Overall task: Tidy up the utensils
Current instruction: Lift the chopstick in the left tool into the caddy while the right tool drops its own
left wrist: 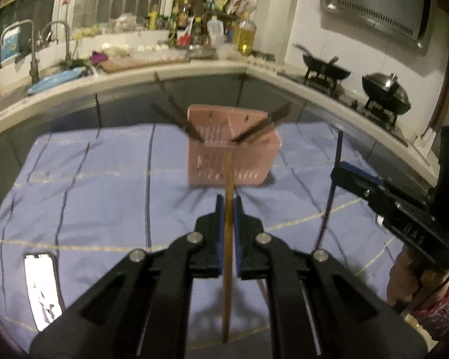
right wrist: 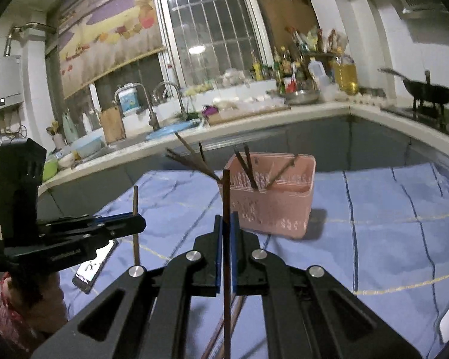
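Right wrist, no legible writing, pink basket (right wrist: 280, 206)

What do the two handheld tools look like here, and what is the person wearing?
Both tools, left and right, are black linkage frames with silver pivot bolts and blue-lined fingers. Pale lettering marks the right tool's side. The person's sleeve is a red-and-white pattern.

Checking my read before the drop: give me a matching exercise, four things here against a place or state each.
1 left gripper
2 right gripper
3 pink basket
4 phone

a flat on the blue cloth
b shut on a dark chopstick
c chopsticks leaning inside
d shut on a light brown chopstick

Pairs: 1-d, 2-b, 3-c, 4-a
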A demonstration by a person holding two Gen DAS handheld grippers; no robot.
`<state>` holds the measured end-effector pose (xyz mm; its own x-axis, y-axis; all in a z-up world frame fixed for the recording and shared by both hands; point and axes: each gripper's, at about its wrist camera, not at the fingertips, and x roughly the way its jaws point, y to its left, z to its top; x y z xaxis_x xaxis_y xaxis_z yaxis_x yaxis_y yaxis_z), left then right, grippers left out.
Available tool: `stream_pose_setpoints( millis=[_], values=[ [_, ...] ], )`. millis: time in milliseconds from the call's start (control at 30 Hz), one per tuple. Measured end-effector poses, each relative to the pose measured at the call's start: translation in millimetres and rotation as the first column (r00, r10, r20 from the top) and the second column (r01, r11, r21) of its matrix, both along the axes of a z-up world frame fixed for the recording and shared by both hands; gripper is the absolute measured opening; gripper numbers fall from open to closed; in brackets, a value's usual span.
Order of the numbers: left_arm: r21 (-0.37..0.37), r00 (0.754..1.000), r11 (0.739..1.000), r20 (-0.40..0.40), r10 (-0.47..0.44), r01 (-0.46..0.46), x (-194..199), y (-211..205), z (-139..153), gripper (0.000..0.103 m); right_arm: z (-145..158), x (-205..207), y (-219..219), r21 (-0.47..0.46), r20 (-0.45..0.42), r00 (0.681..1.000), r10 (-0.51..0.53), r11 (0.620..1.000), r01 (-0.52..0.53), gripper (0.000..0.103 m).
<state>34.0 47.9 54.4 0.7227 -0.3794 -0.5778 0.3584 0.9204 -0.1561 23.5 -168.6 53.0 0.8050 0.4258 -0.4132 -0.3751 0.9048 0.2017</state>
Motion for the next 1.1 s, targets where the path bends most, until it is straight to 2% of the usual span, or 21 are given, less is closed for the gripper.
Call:
stream_pose_setpoints(
  millis=[267, 333, 533, 667, 800, 1100],
  values=[
    [-0.064, 0.989, 0.998, 0.147, -0.013, 0.023, 13, -5, 83, 0.005, 60, 16, 11, 0.055, 0.128, 0.992, 0.011, 0.998, -0.018, 0.005],
    [-0.075, 0.982, 0.997, 0.191, 0.007, 0.007, 23, -8, 105, 0.005, 76, 28, 12, 0.077, 0.162, 0.987, -0.012, 0.997, 0.000, 0.005],
    [-0.083, 0.958, 0.993, 0.267, 0.103, -0.083, 60, -16, 137, 0.005, 108, 71, 14, 0.111, 0.230, 0.969, -0.093, 0.991, 0.069, 0.005],
    [-0.069, 0.947, 0.989, 0.286, 0.148, -0.134, 88, -21, 140, 0.005, 111, 99, 14, 0.097, 0.255, 0.956, -0.146, 0.987, 0.125, 0.005],
    [-0.061, 0.945, 0.984, 0.274, 0.178, -0.168, 116, -25, 133, 0.005, 105, 121, 11, 0.079, 0.267, 0.947, -0.179, 0.983, 0.163, 0.005],
    [-0.037, 0.949, 0.986, 0.270, 0.165, -0.161, 144, -36, 103, 0.005, 76, 147, 8, 0.050, 0.255, 0.950, -0.181, 0.983, 0.174, 0.005]
  ],
)
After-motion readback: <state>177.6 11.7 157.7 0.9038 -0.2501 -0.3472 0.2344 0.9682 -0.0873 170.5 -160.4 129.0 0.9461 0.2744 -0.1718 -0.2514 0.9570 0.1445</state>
